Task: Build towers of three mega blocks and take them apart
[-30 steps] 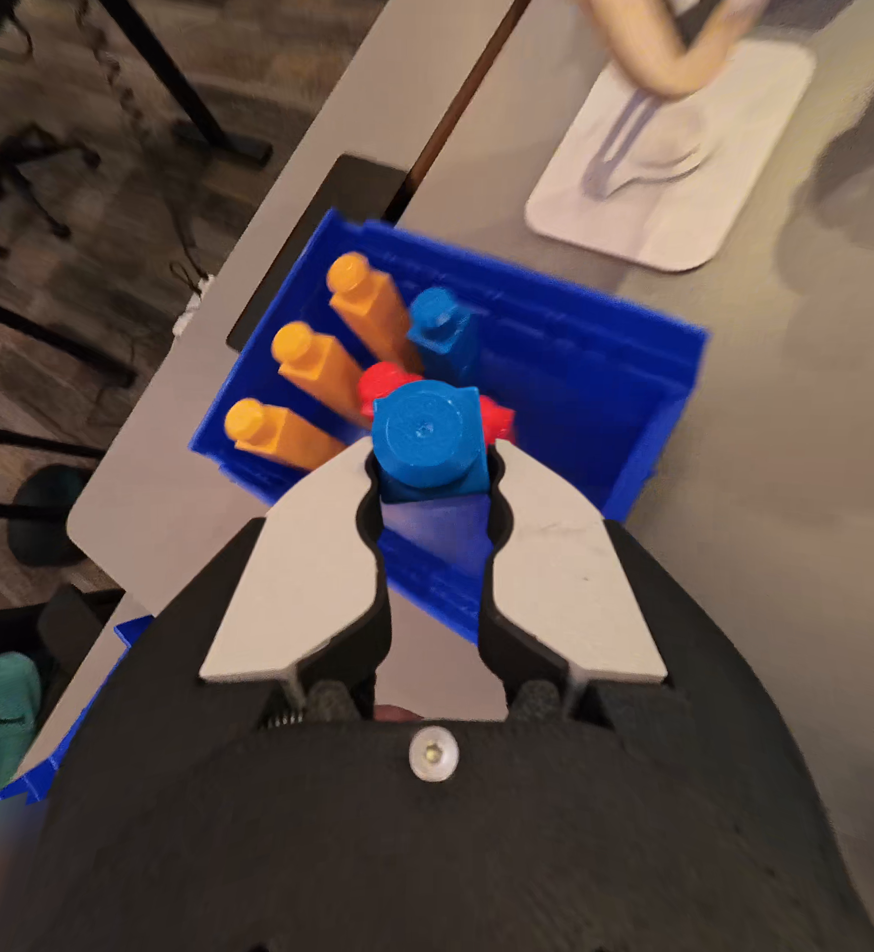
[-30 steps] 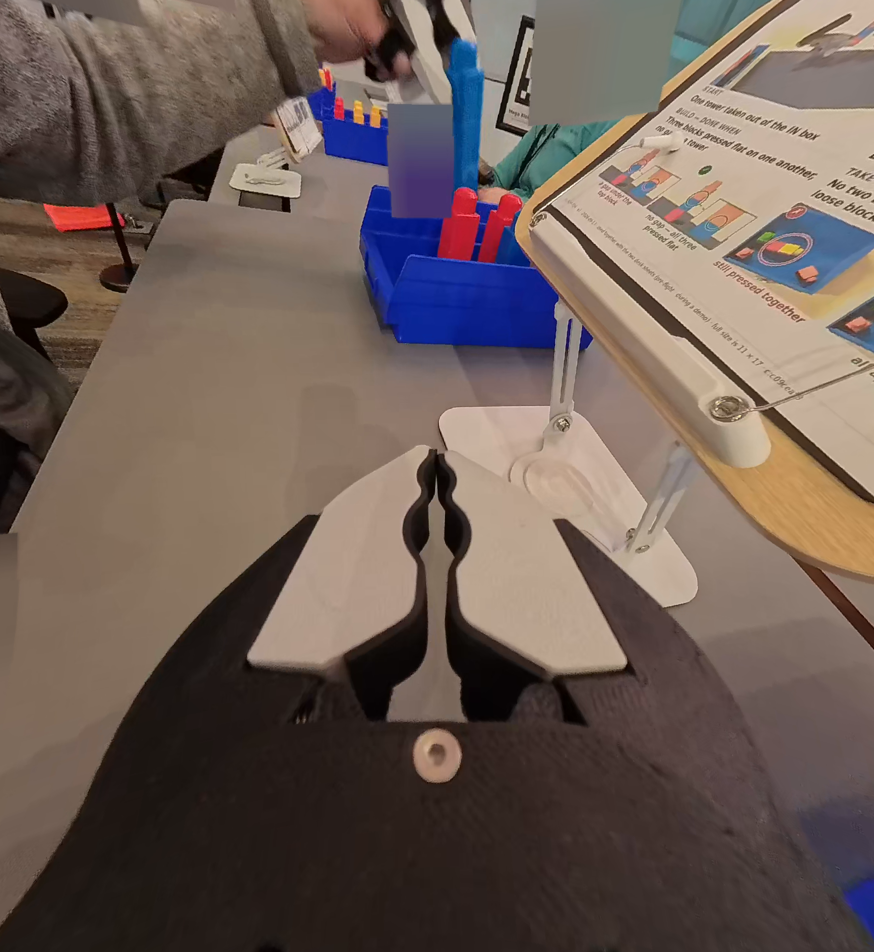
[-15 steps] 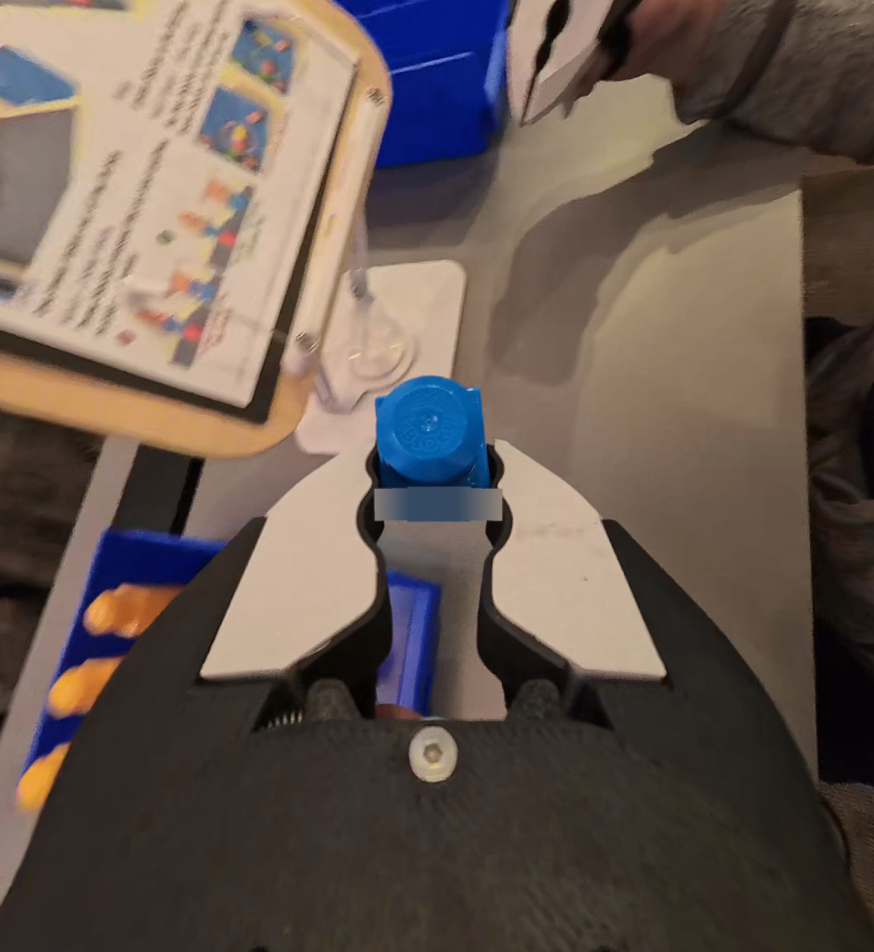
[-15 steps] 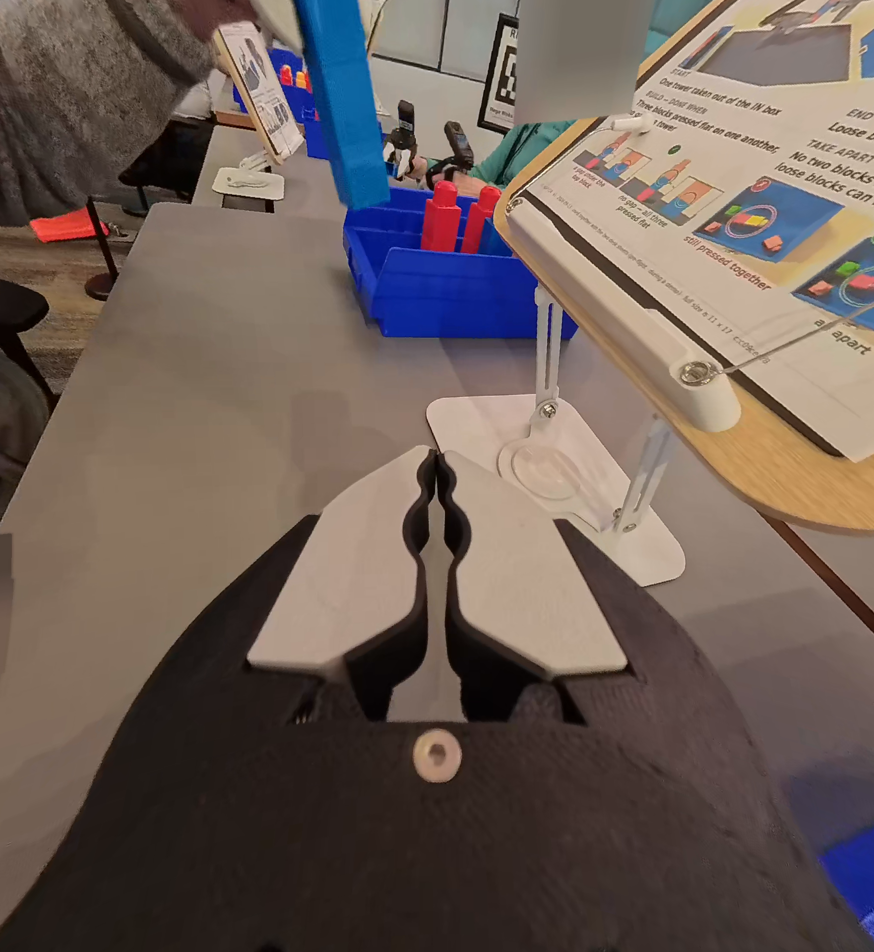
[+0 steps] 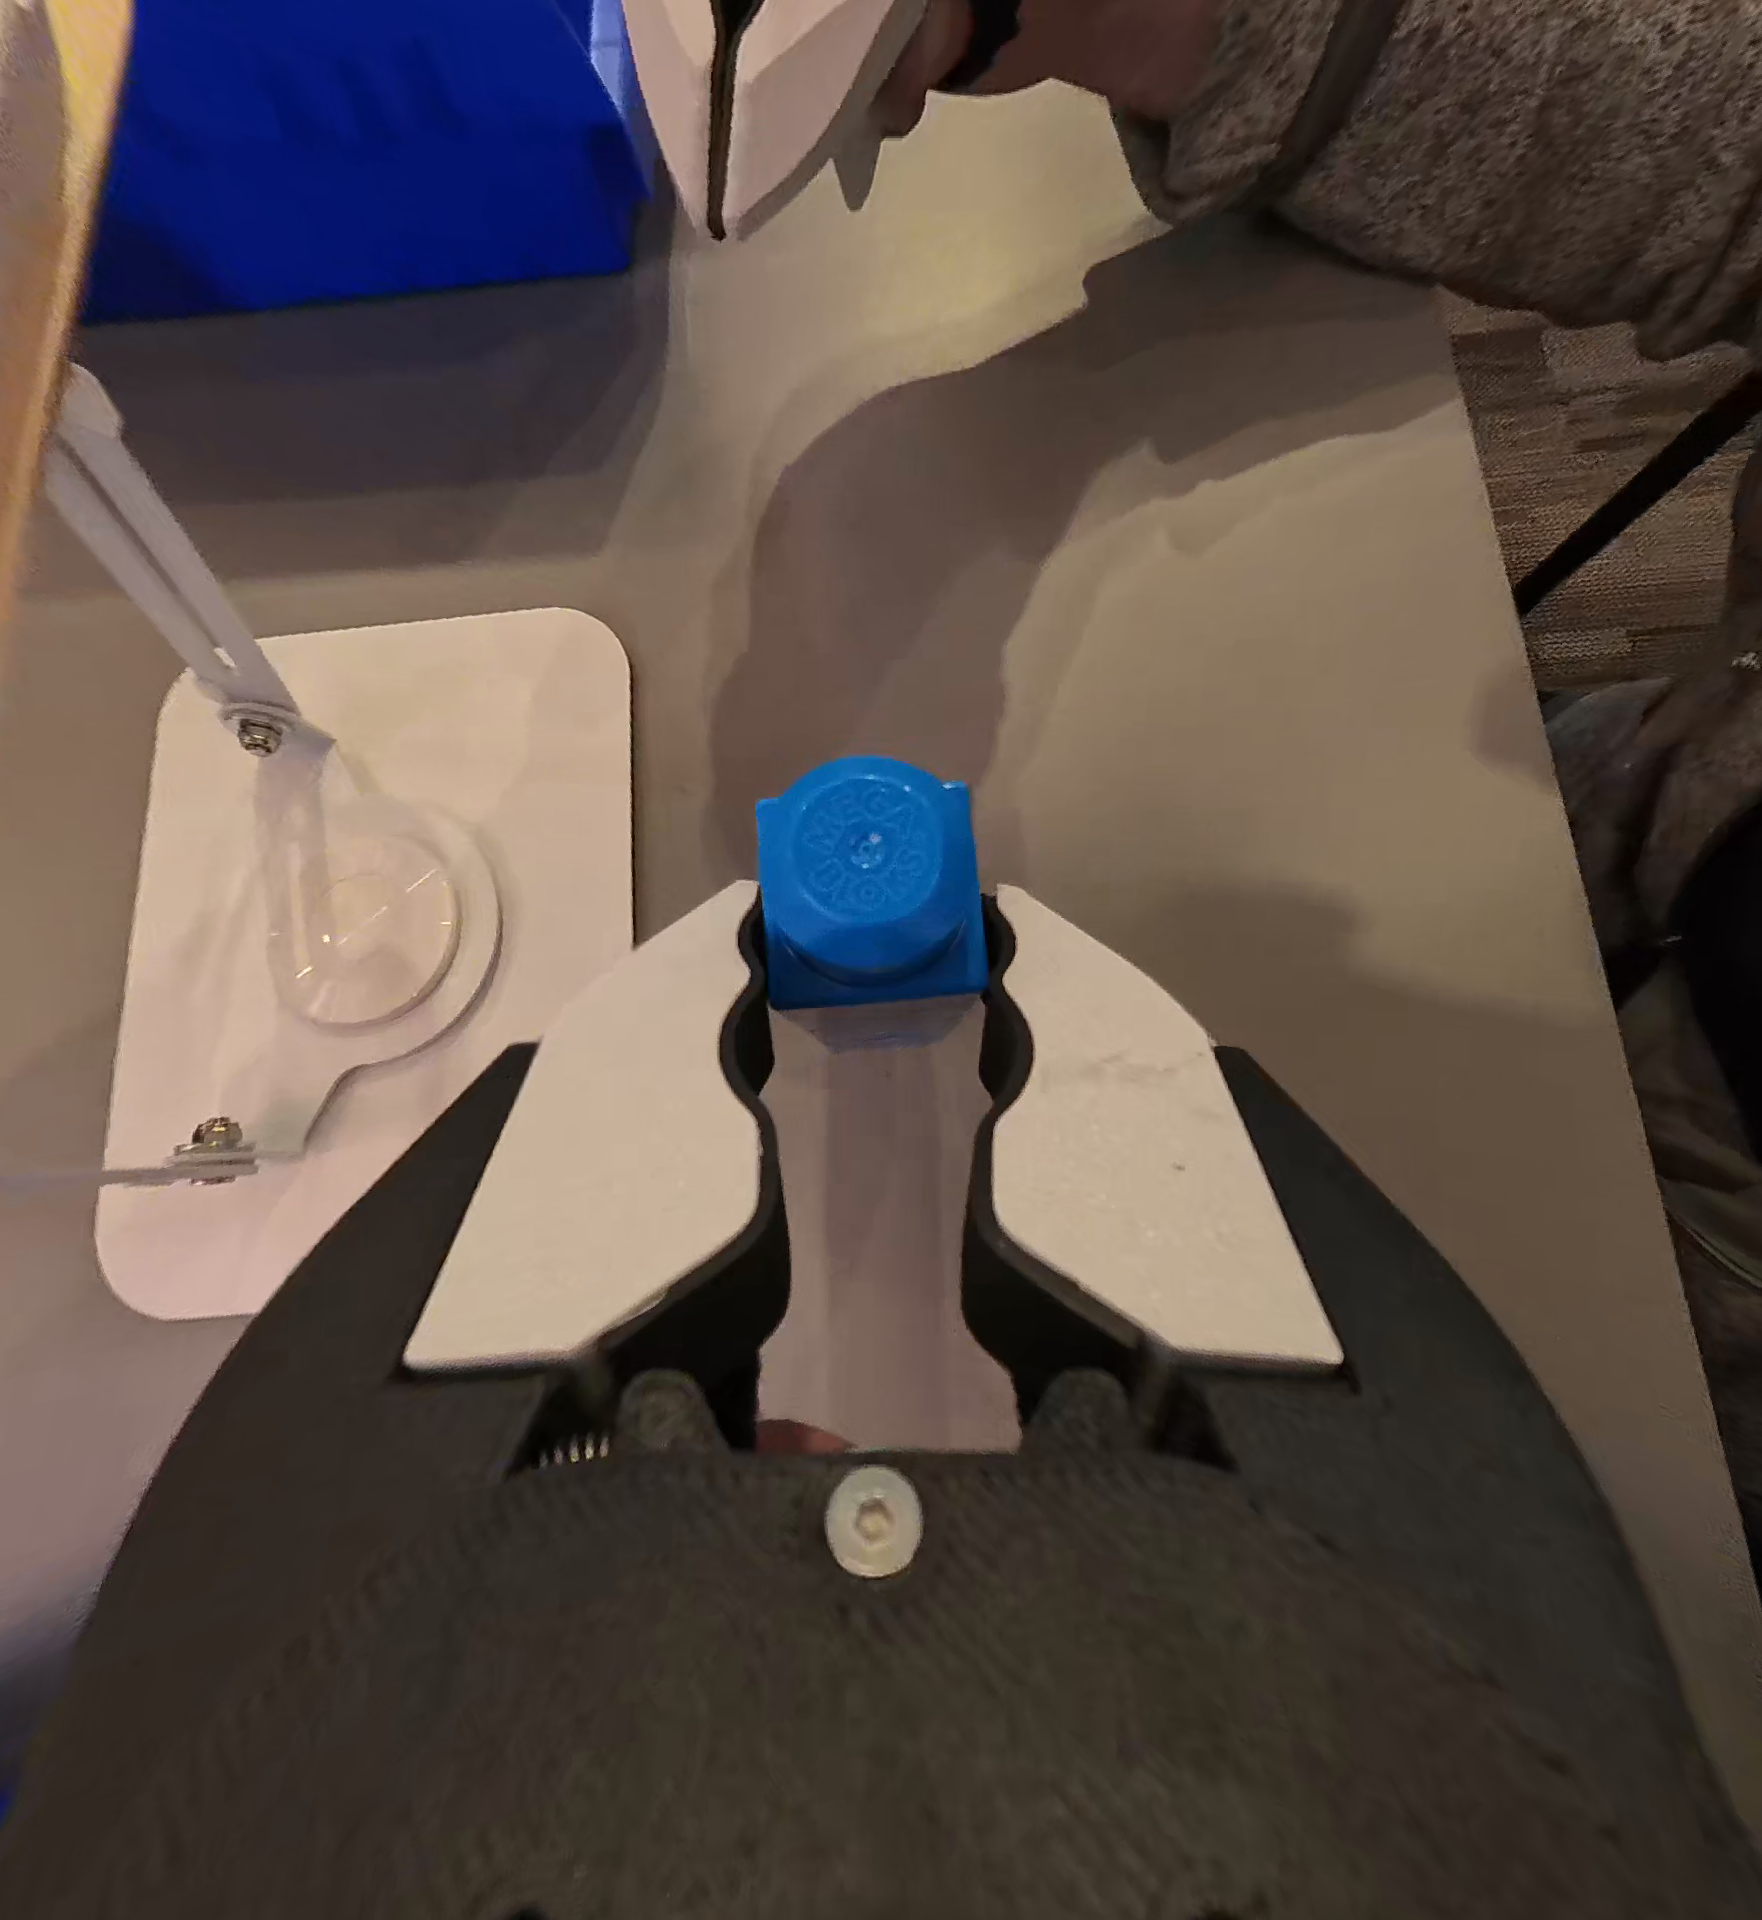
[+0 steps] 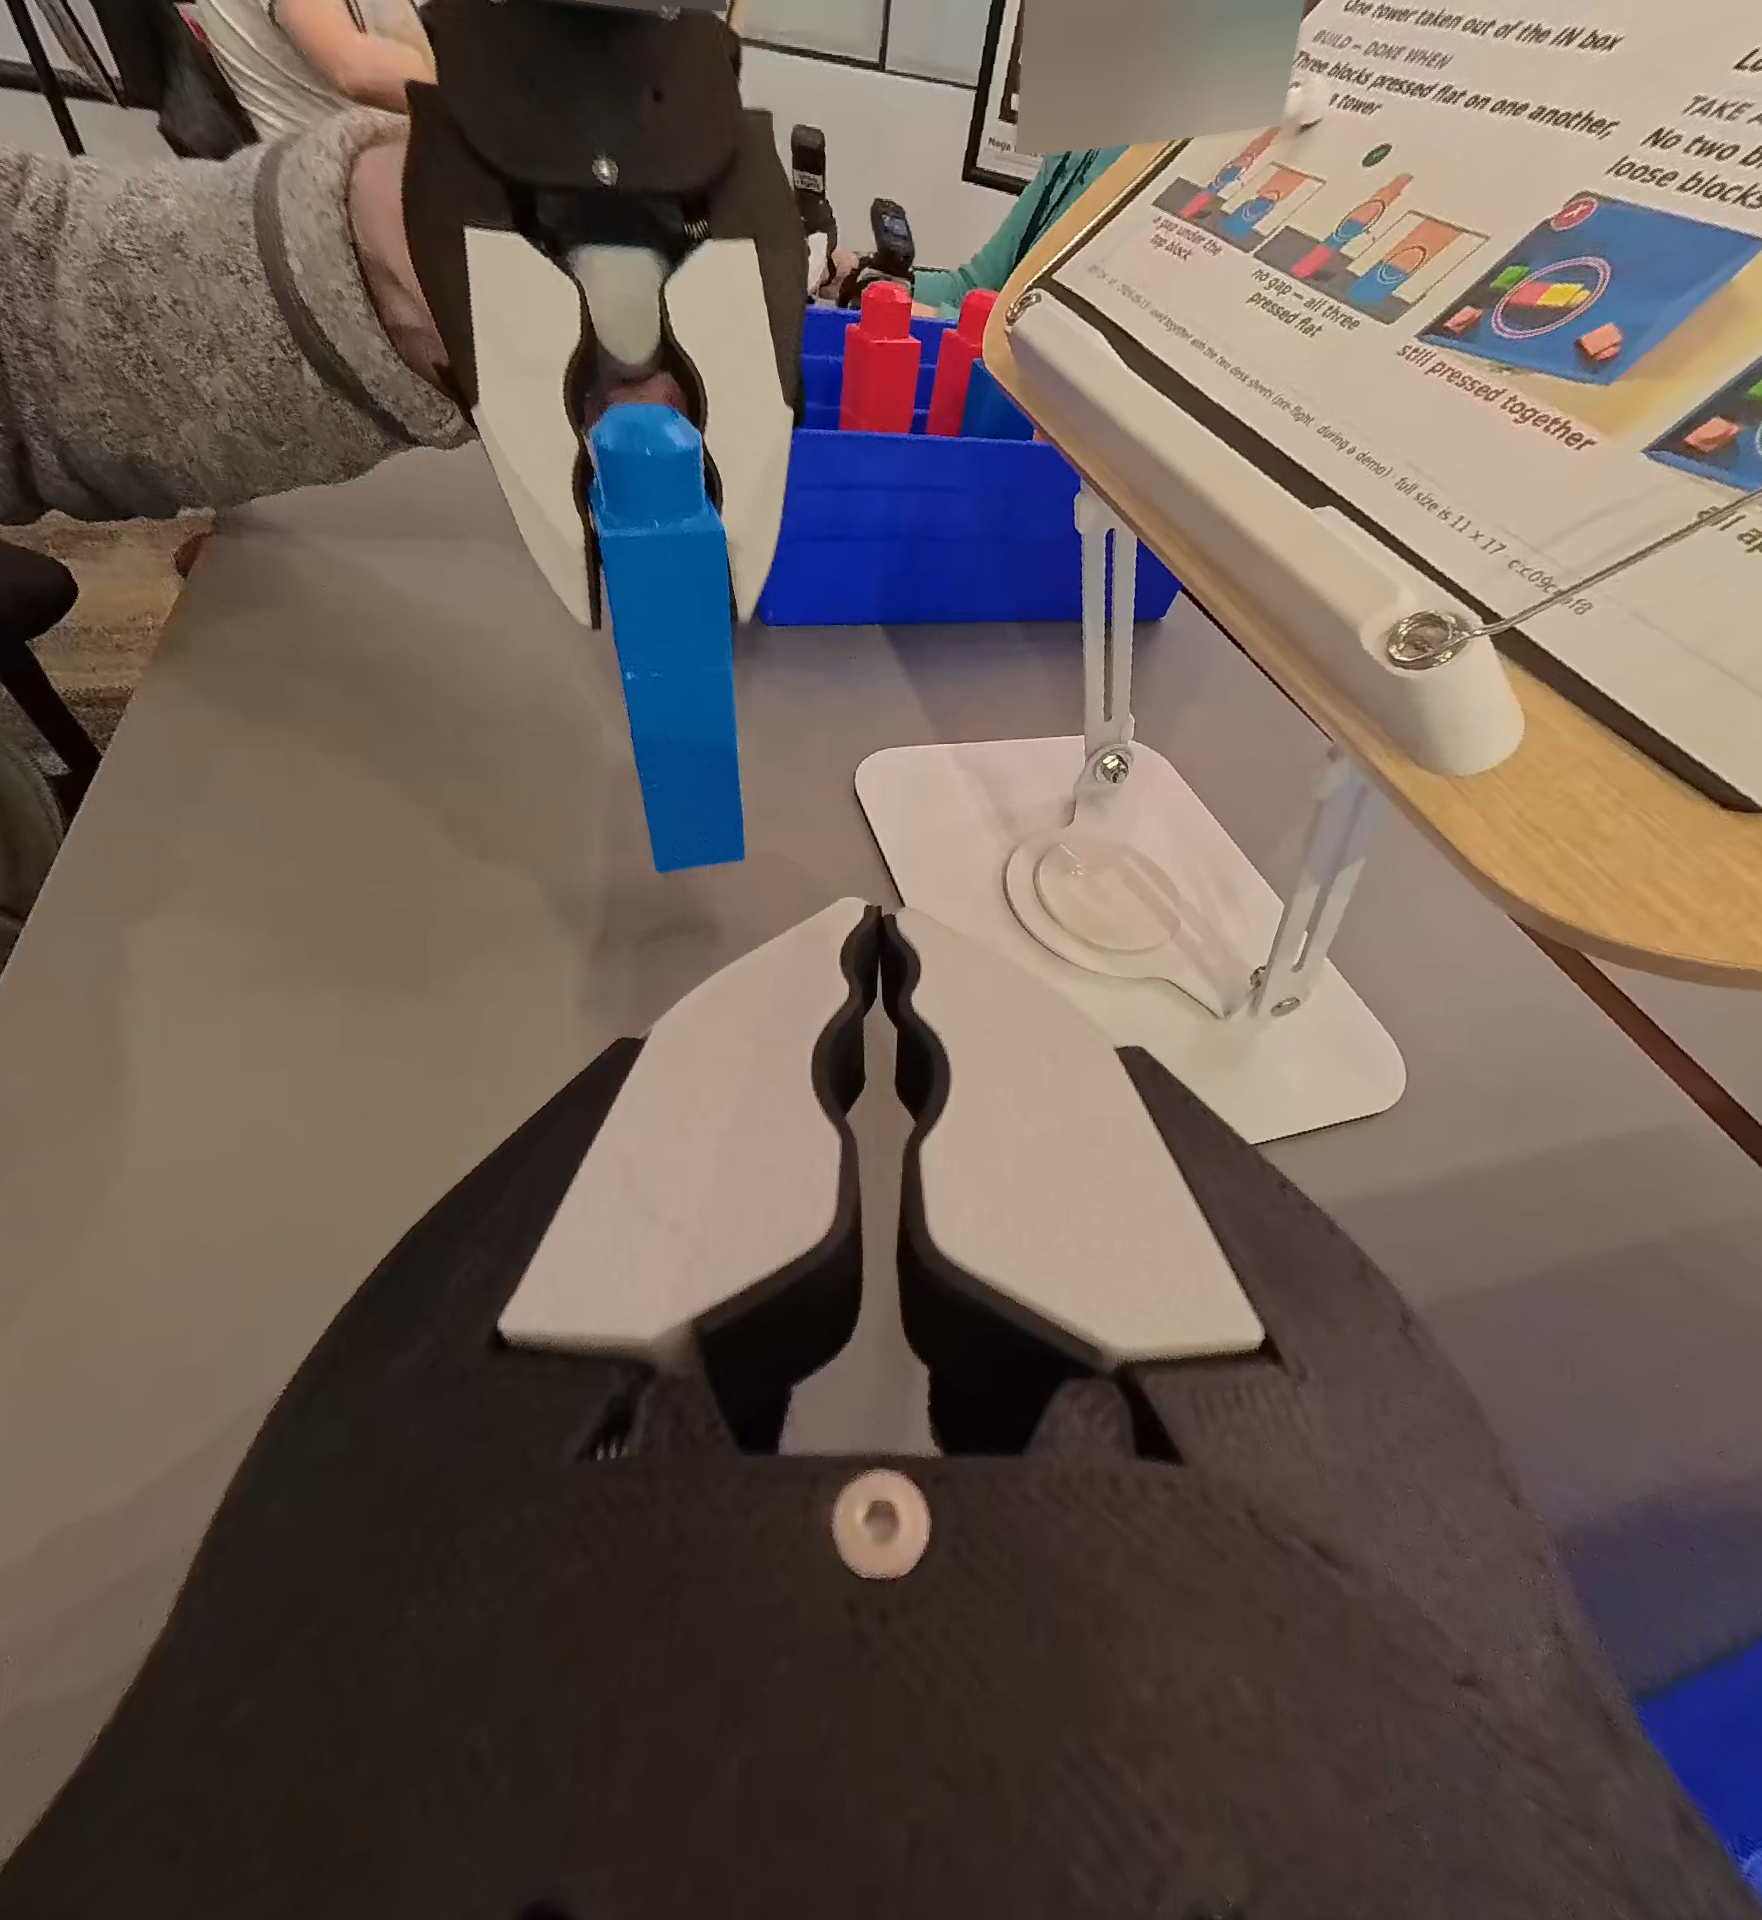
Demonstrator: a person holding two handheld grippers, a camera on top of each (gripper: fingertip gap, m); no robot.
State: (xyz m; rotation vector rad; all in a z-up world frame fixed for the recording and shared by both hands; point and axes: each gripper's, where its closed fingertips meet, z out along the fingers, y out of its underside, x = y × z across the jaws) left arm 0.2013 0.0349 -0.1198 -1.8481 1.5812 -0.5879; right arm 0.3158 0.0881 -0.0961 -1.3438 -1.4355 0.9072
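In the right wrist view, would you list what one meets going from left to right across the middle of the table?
Grey sleeve → left gripper holding the blue tower → blue bin with red towers → white stand base → wooden instruction board.

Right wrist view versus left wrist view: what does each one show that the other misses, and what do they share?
Only the right wrist view shows the blue tower's full length hanging above the table, red towers in the blue bin, and the instruction sheet.

Only the left wrist view shows the tower's top stud end-on.

Both show the left gripper clamped on that tower, the right gripper shut with nothing in it, and the stand's white base.
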